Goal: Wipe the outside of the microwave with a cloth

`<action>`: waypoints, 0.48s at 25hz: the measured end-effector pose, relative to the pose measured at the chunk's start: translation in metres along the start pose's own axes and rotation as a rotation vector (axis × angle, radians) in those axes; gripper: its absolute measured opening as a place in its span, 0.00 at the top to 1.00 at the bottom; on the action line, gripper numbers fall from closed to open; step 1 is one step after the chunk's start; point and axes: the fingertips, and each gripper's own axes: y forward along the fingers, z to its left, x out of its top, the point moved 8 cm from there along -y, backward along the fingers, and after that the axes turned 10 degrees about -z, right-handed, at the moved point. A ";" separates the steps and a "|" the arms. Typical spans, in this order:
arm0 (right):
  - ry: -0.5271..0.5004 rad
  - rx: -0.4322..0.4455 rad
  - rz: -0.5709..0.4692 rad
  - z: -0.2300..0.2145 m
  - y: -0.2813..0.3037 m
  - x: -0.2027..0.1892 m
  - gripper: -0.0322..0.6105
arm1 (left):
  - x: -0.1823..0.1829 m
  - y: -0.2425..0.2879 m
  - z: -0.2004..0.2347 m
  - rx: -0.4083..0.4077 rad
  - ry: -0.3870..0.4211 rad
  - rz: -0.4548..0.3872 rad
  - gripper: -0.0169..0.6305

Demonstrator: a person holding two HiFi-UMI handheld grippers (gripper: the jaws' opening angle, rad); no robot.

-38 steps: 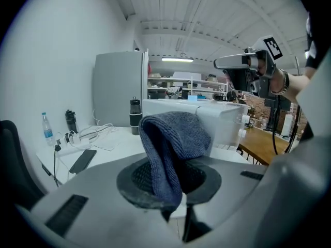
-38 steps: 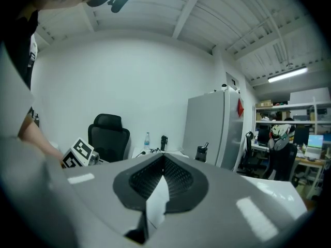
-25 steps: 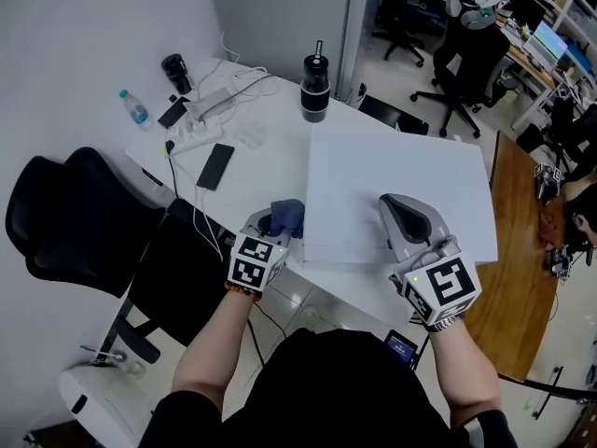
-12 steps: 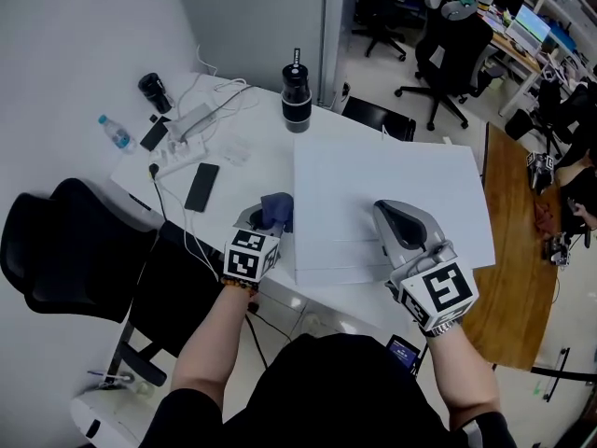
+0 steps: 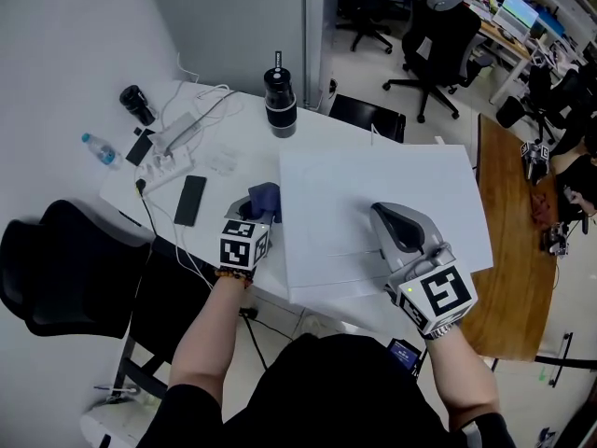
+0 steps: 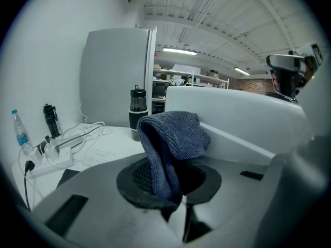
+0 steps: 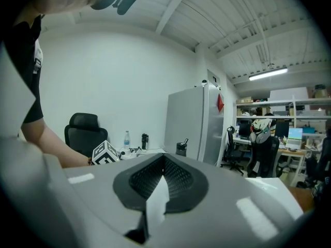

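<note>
The left claw [image 5: 259, 209] pinches a folded dark-blue knitted cloth [image 6: 173, 138] by the left wall of the boxy white microwave [image 5: 373, 189] on the white tabletop [image 5: 238, 124]; press flat, stroking near to far. The right claw [image 5: 399, 224], closed and empty, can steady the top

Blue cloth [image 6: 173, 138], white microwave [image 5: 373, 194], apparently black bottle [image 5: 279, 110].

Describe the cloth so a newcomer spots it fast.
Find the big white microwave on the table. At its left edge the left gripper pinches the cloth: dark blue and soft, unlike the flat black phone lying nearby.
</note>
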 end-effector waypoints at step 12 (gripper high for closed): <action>0.004 -0.044 0.010 -0.015 -0.001 -0.003 0.95 | 0.012 0.028 0.022 0.051 -0.019 0.006 0.87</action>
